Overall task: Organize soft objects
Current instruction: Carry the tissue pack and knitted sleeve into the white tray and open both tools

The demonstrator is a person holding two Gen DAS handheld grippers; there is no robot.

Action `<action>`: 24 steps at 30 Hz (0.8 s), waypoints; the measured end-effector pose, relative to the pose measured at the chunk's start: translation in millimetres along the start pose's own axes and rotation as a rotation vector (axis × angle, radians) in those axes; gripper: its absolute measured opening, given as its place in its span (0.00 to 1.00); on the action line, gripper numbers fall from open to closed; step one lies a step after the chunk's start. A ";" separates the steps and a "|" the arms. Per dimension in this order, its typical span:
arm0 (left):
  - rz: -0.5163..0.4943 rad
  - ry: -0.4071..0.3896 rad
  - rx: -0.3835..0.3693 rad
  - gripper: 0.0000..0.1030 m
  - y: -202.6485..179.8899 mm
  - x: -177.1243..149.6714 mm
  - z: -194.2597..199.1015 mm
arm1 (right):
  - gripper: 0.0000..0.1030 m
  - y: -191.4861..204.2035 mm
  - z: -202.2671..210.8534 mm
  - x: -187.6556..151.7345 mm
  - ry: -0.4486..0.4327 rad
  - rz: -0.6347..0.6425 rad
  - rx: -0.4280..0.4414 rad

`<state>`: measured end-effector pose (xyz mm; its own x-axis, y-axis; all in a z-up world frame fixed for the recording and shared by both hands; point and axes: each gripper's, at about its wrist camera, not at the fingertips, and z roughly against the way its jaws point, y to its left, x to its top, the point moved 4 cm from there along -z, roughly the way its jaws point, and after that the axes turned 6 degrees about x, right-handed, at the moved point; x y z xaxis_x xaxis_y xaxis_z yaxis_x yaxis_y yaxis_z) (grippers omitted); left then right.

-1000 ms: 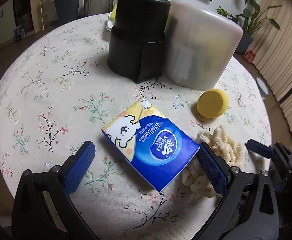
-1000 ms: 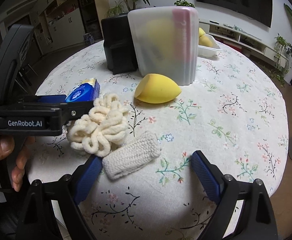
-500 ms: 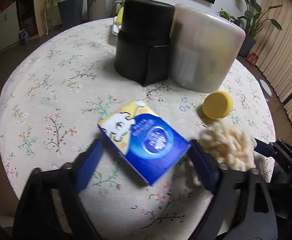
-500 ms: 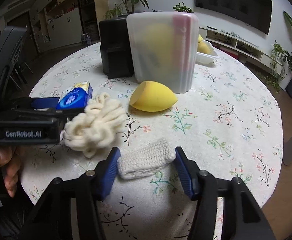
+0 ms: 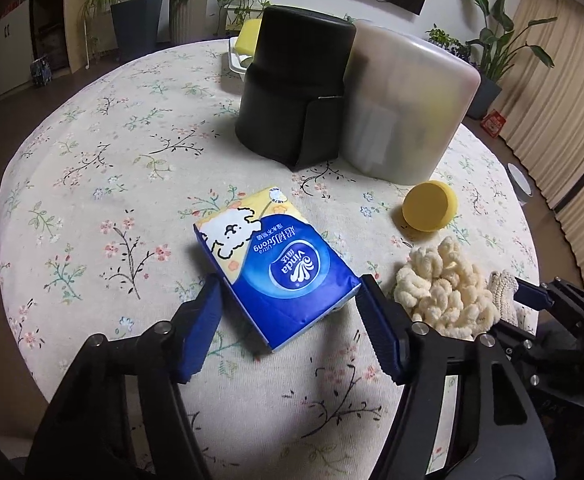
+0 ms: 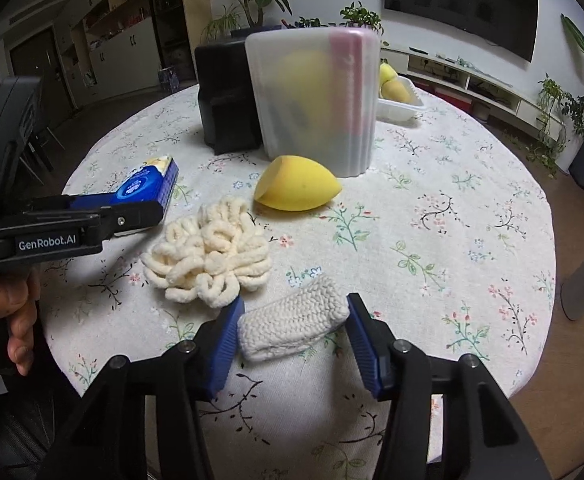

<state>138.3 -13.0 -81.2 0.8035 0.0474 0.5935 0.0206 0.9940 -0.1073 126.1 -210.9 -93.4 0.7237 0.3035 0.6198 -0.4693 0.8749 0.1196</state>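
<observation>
Your round table [image 5: 92, 168], under a cream cloth printed with small flowers and twigs, fills both views; beyond its far edge stand potted plants [image 5: 136, 20], and pleated beige curtains [image 5: 564, 92] hang at the right of the left wrist view.

At the left, your left gripper [image 5: 290, 300] is closing its blue-padded jaws around the blue and yellow soft pack of tissues [image 5: 276, 264], which lies flat on the cloth; both pads sit at its near corners, the right one touching.

Behind the pack stand a black cylindrical holder [image 5: 296, 92] and, touching it on the right, a frosted translucent plastic tub [image 5: 408, 108]. Near the tub's foot lies a yellow teardrop-shaped sponge [image 6: 298, 188].

Further right, a cream looped-yarn scrunchie [image 6: 208, 256] rests on the cloth, just beside the left gripper's right finger.

At the far right, your right gripper [image 6: 294, 322] is closing on a cream knitted band [image 6: 292, 326], both pads pressed against its ends. Behind, a white tray [image 6: 402, 110] holds yellow pieces, and a dark screen [image 6: 460, 4] hangs on the wall over a low white shelf unit [image 6: 472, 80].
</observation>
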 end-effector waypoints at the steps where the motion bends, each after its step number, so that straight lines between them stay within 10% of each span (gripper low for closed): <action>1: 0.000 -0.001 0.000 0.62 0.2 -1.0 1.4 | 0.53 -0.5 1.4 -0.7 0.000 -0.005 0.002; 24: -0.032 -0.092 -0.036 0.62 10.7 35.5 67.5 | 0.52 -64.9 72.9 35.3 -0.101 -0.085 -0.050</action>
<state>126.8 6.0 -7.4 0.7443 0.0256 0.6673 0.0682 0.9911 -0.1141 145.2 -284.6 -22.7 0.7041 0.1905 0.6841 -0.3810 0.9143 0.1376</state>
